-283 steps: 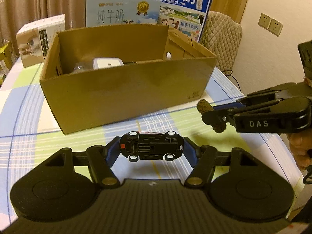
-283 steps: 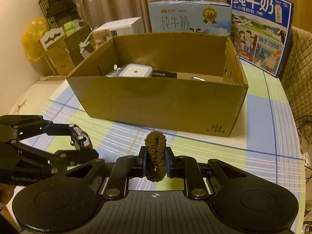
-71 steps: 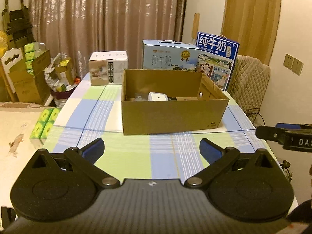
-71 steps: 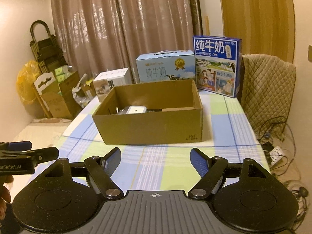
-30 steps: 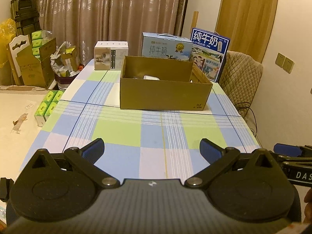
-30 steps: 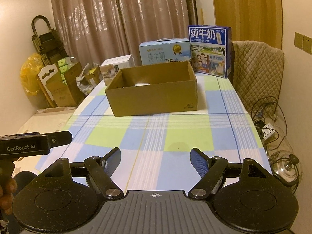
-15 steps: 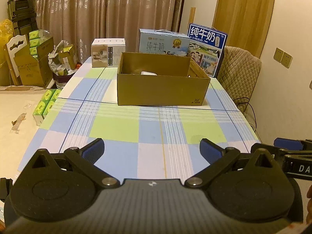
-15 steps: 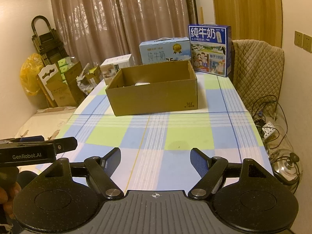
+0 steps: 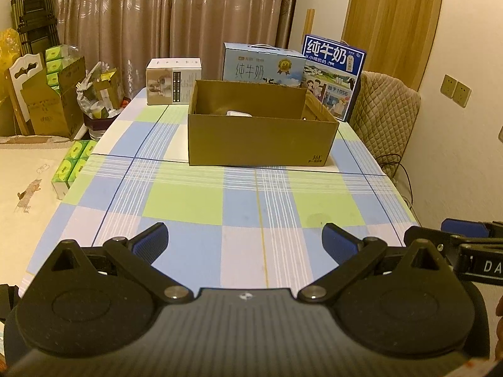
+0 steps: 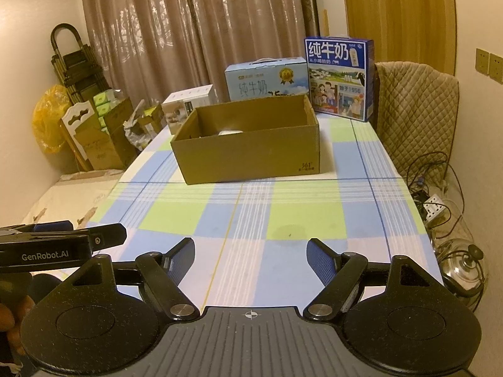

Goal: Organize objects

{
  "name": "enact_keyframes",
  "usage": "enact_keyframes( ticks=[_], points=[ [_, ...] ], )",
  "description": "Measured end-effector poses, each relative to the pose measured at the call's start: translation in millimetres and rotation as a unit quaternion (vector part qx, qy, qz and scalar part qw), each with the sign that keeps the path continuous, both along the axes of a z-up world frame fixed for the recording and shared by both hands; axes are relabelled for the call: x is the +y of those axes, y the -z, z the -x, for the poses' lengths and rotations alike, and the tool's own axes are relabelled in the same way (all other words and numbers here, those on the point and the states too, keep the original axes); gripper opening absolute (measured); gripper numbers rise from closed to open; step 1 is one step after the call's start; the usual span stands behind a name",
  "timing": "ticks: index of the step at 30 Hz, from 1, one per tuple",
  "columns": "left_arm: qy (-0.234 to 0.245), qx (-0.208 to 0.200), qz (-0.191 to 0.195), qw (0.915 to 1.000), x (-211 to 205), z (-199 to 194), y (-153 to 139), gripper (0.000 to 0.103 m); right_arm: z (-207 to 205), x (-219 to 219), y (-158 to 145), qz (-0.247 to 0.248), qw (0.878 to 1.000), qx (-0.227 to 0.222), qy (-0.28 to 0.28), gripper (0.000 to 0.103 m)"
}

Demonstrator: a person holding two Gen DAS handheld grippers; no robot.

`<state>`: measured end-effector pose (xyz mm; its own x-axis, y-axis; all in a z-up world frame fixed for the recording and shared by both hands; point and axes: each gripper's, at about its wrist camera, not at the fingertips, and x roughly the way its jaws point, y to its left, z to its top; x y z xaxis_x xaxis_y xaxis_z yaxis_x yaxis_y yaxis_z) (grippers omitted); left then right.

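While both tools hang over the near edge, the checked tablecloth [image 9: 201,201] lies bare across its whole near half, which suggests the loose items are already put away and the hands are backed off from the work.

At twelve o'clock in both views sits the open cardboard box [image 9: 261,141], the task's container, well apart from the tools. Its long axis runs across the table from nine to three in the left view, its open top faces up, and the printed corner mark faces the cameras at about four o'clock on its front wall. From the right view the box is turned slightly, its left end nearer. Something white [image 10: 231,132] shows just above the front rim inside; what else lies in there is hidden by the wall.

Behind it, at one o'clock, two milk cartons [image 9: 333,72] stand upright against the back edge, likely parked out of the working area.

Left gripper [image 9: 243,240] stands wide with nothing between its blue pads [image 9: 151,238]. Right gripper [image 10: 250,256] is likewise spread wide and empty, over bare cloth.
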<state>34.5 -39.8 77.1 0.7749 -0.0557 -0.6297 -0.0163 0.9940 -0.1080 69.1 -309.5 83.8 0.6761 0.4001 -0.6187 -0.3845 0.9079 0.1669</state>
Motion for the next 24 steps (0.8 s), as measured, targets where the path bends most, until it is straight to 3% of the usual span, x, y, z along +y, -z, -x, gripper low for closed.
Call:
enact_keyframes(
  ticks=[24],
  points=[
    [0.006, -0.004, 0.015, 0.9999, 1.6, 3.6, 3.9, 0.102, 0.3, -0.3, 0.8, -0.001, 1.0, 0.0, 0.0, 0.075]
  ],
)
